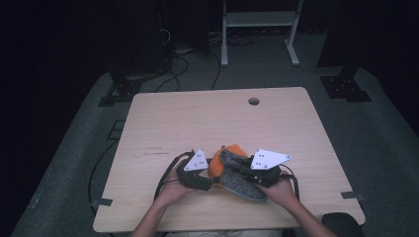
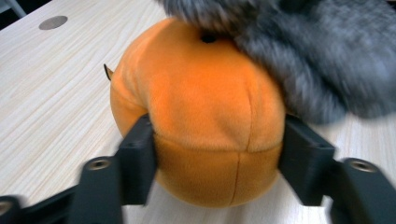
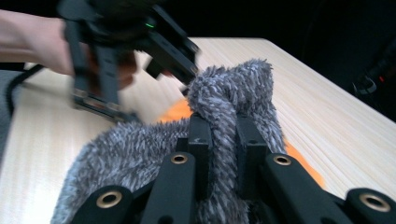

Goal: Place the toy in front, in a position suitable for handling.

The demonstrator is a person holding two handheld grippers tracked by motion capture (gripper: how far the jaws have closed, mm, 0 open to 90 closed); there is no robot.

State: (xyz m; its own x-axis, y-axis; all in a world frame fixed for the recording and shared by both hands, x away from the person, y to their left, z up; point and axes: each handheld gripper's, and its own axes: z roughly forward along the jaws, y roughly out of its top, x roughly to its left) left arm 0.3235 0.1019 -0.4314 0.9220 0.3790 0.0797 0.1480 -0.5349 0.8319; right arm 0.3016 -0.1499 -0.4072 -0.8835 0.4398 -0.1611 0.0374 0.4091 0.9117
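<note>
Pads (image 2: 140, 158) of left gripper (image 2: 217, 163) pressed against both flanks of orange plush ball (image 2: 201, 116). Right gripper (image 3: 224, 144) clamped tight on fold of grey fuzzy cloth (image 3: 233, 93) draped over ball. Both near front edge of table (image 1: 197, 113), roughly mid-span. Risk: soft ball squirts out of left grip; cloth pull drags ball toward edge.

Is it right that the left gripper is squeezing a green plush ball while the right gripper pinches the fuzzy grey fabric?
Not quite: the plush ball is orange, not green, as the left gripper view shows. The rest holds. The left gripper has its jaws against the ball's two sides, and the right gripper pinches a fold of the fuzzy grey fabric.
</note>
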